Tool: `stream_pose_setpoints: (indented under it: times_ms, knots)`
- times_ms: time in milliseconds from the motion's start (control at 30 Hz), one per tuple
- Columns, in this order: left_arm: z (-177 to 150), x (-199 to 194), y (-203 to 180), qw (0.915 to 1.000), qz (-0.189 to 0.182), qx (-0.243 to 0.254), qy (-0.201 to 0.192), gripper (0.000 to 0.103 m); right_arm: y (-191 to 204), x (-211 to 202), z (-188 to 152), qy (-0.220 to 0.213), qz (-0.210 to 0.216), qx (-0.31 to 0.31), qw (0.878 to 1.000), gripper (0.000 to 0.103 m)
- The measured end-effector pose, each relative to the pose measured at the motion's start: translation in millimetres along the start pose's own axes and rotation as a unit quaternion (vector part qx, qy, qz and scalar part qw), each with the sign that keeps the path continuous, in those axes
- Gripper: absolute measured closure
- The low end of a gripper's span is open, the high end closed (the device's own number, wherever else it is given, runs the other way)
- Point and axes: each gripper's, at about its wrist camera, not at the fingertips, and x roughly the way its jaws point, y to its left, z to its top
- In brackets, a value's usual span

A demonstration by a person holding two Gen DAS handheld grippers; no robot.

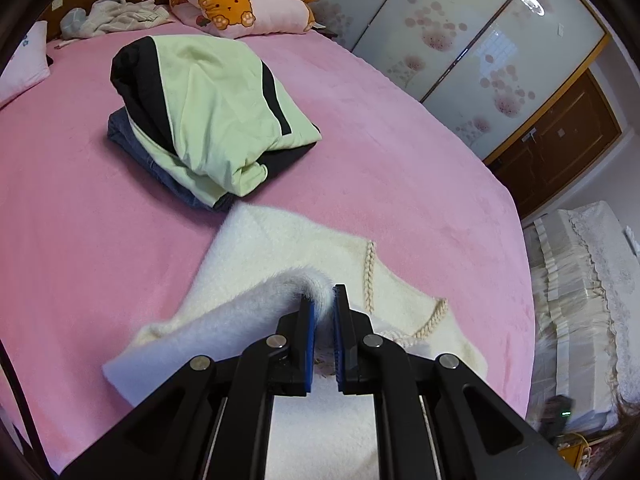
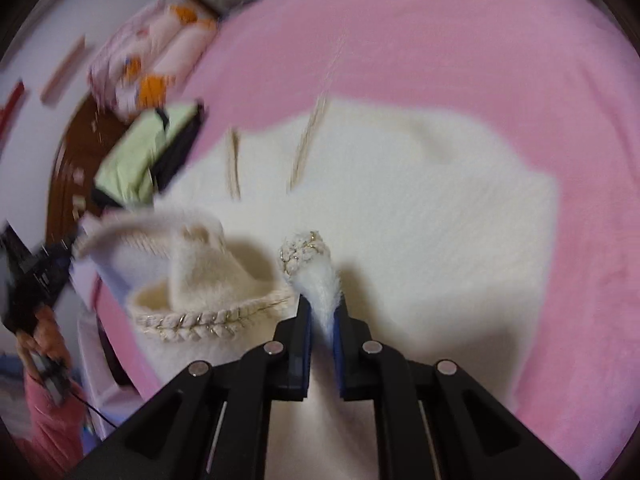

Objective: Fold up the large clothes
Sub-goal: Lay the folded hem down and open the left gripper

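The right gripper (image 2: 323,312) pinches a fuzzy fold of the white sweater (image 2: 400,208), which lies on the pink bedsheet (image 2: 480,40). At far left, blurred, the left gripper (image 2: 60,254) lifts another edge beside green clothes (image 2: 132,164).

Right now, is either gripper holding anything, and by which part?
Both hold the white fuzzy garment: the left gripper pinches a plain edge, the right gripper an edge beside the braided trim.
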Motion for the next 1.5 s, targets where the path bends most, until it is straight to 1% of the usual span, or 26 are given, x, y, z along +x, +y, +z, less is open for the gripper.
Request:
stream_pose_setpoints:
  times_ms: [33,133,200,267,367,467,500,567,633,667,767,800,867,900,933,1000,1033,1067,1100,1133,1200,1300,1400,1433,1467,1500]
  knots:
    - [3.0,2.7,0.3,1.0,0.002,-0.001,0.0,0.098,-5.8,-16.4,8.2,-0.04,0.001,0.011,0.999,0.095]
    - [17.1,11.3,2.2,0.9998,0.016,-0.001,-0.015,0.098,-19.4,-49.5,27.8,-0.121,-0.014,0.018,0.992,0.095]
    - [31.2,14.8,4.3,0.9994,0.015,-0.009,-0.03,0.098,-31.7,-59.8,38.8,-0.148,-0.021,0.029,0.988,0.095]
    - [47.5,21.4,5.2,0.999,-0.003,-0.021,-0.039,0.098,-39.1,-63.8,44.8,-0.166,-0.031,0.028,0.985,0.095]
    - [71.3,44.5,-0.1,0.999,-0.017,-0.023,-0.035,0.098,-48.2,-61.2,52.6,-0.178,-0.053,0.034,0.982,0.095]
    - [87.0,82.4,-6.2,0.9998,-0.004,-0.016,-0.013,0.098,-60.5,-51.9,59.3,-0.187,-0.075,0.056,0.978,0.095]
    - [88.7,92.8,-7.4,0.9999,0.006,-0.012,-0.006,0.098,-63.3,-46.1,61.5,-0.186,-0.087,0.059,0.977,0.095]
    - [87.5,113.2,-11.7,0.9989,0.044,0.016,-0.002,0.098,-72.1,-37.1,65.3,-0.178,-0.109,0.072,0.975,0.094]
    - [81.5,129.9,-16.6,0.9944,0.091,0.054,-0.002,0.097,-77.0,-23.3,68.2,-0.166,-0.118,0.105,0.973,0.094]
    - [77.3,136.9,-18.8,0.9911,0.113,0.07,-0.001,0.097,-82.7,-22.6,66.8,-0.159,-0.121,0.125,0.972,0.091]
    - [68.4,143.9,-25.1,0.9845,0.142,0.102,0.004,0.095,-87.1,-21.9,66.1,-0.156,-0.13,0.163,0.965,0.089]
    - [66.5,143.8,-27.1,0.9824,0.15,0.111,0.005,0.095,-84.9,-24.5,64.8,-0.161,-0.139,0.168,0.963,0.087]
    - [63.5,141.9,-34.5,0.9783,0.159,0.133,0.009,0.091,-70.7,-27.7,63.5,-0.177,-0.169,0.165,0.955,0.074]
    - [63.1,140.7,-36.6,0.9771,0.159,0.141,0.012,0.089,-62.1,-31.4,63.6,-0.189,-0.186,0.155,0.952,0.07]
    - [61.3,138.8,-40.4,0.9755,0.159,0.151,0.016,0.087,-54.0,-36.1,63.1,-0.199,-0.201,0.142,0.948,0.064]
    - [58.1,134.0,-47.6,0.9719,0.165,0.167,0.019,0.085,-38.6,-44.5,62.0,-0.214,-0.219,0.116,0.945,0.06]
    - [55.8,130.2,-51.4,0.9691,0.171,0.177,0.016,0.074,-30.7,-46.8,60.8,-0.216,-0.22,0.104,0.946,0.06]
    - [53.4,125.7,-55.3,0.9671,0.173,0.187,0.011,0.059,-22.3,-47.3,58.7,-0.211,-0.215,0.093,0.949,0.06]
    - [49.2,119.6,-59.7,0.9652,0.171,0.198,0.006,0.051,-14.4,-46.8,57.0,-0.205,-0.207,0.085,0.953,0.06]
    - [45.0,112.9,-63.3,0.9633,0.166,0.211,-0.002,0.048,-5.9,-43.4,53.3,-0.199,-0.195,0.077,0.957,0.06]
    - [37.1,101.1,-70.6,0.9592,0.161,0.232,-0.004,0.048,12.6,-32.8,42.3,-0.182,-0.169,0.061,0.967,0.06]
    - [30.4,93.3,-73.5,0.9554,0.161,0.248,0.009,0.048,41.4,-7.9,28.3,-0.153,-0.131,0.046,0.978,0.06]
    - [28.6,89.2,-65.7,0.9576,0.152,0.244,0.025,0.048,64.9,19.4,8.8,-0.126,-0.101,0.041,0.986,0.061]
    - [29.1,90.6,-62.8,0.9584,0.149,0.242,0.029,0.048,71.5,27.3,3.0,-0.12,-0.091,0.045,0.988,0.065]
    - [29.8,89.5,-59.2,0.9596,0.147,0.238,0.034,0.048,77.3,36.1,-3.2,-0.113,-0.08,0.049,0.989,0.074]
    - [30.1,86.1,-54.5,0.9618,0.14,0.232,0.04,0.048,82.3,43.9,-8.4,-0.105,-0.069,0.053,0.991,0.079]
